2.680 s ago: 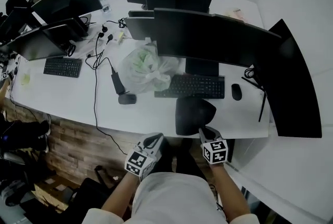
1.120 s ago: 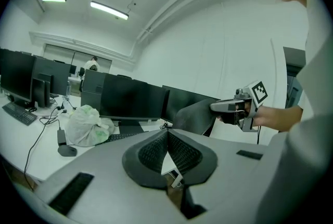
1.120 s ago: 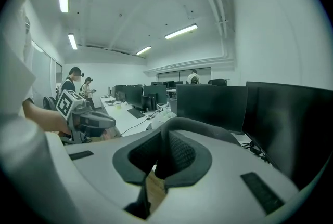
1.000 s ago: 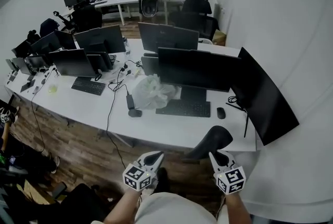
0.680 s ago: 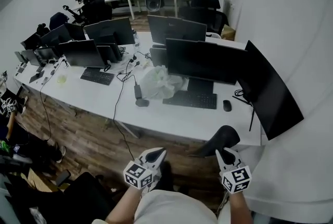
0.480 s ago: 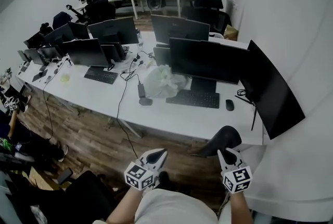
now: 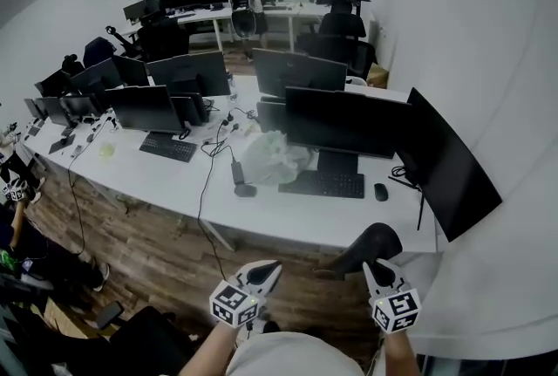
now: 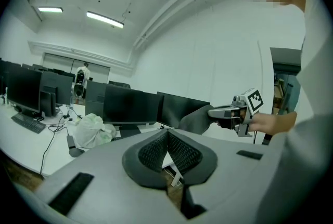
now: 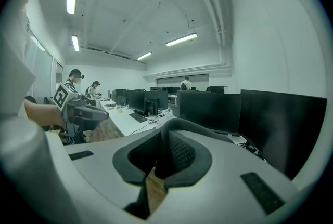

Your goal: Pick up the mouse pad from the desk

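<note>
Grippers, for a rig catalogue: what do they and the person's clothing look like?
The left gripper and right gripper are alike: pale grey bodies tapering to two jaws, dark mesh-textured pads, and a white cube with black square markers. The person wears a light top.

The mouse pad's (image 7: 368, 243) lower end (head view) hides behind the right hand-held gripper (image 7: 373, 270).

A white plastic bag (image 7: 275, 158) sits beside a black keyboard (image 7: 321, 184).
</note>
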